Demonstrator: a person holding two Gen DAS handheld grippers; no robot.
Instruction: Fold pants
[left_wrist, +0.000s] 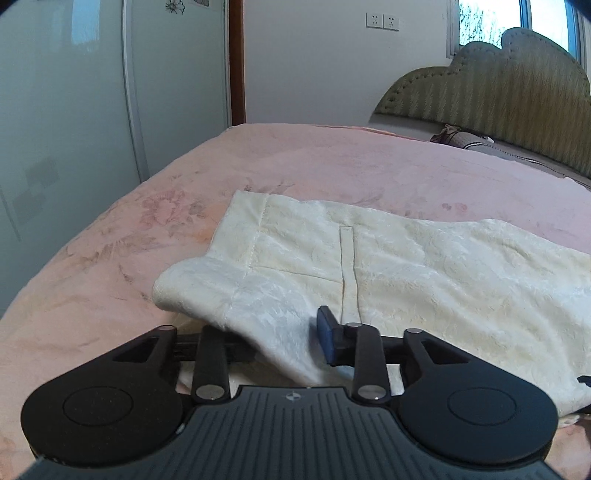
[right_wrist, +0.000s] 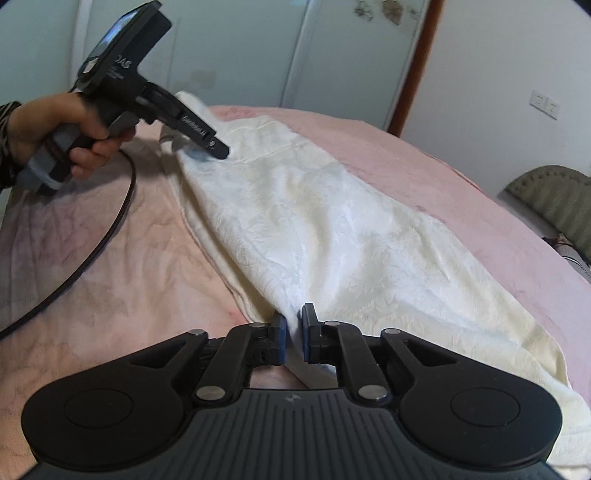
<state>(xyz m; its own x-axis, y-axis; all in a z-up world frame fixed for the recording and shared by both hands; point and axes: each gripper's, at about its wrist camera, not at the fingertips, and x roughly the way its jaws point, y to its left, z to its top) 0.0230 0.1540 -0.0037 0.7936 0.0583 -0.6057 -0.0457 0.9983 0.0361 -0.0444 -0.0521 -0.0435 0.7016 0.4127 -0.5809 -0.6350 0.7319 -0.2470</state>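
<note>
Both tongs sit at the near edge of the cream pants (right_wrist: 332, 229), which lie stretched across the pink bed (right_wrist: 110, 266), waistband end at the far left, legs running off to the right. Right tongs (right_wrist: 293, 338) are clenched on a pinch of the near hem fabric, the blue pads squeezing a thin ridge of cloth between them. Left tongs (left_wrist: 288, 343) stand part open over the upper end of the pants; cloth drapes between the fingers, one blue pad (left_wrist: 327, 339) showing and the other hidden under the fold, so I judge the grip released there.

What worries me is the mismatch. With one end held and the other let go, any lift or pull by the right hand would drag the whole garment sideways and skew the fold line. The plush fabric looks thick and slippery, so a thin pinch could slide out midway. The black cable (right_wrist: 92, 243) trailing over the bed from the person's hand (right_wrist: 74, 129) could snag the near edge and rumple it.
</note>
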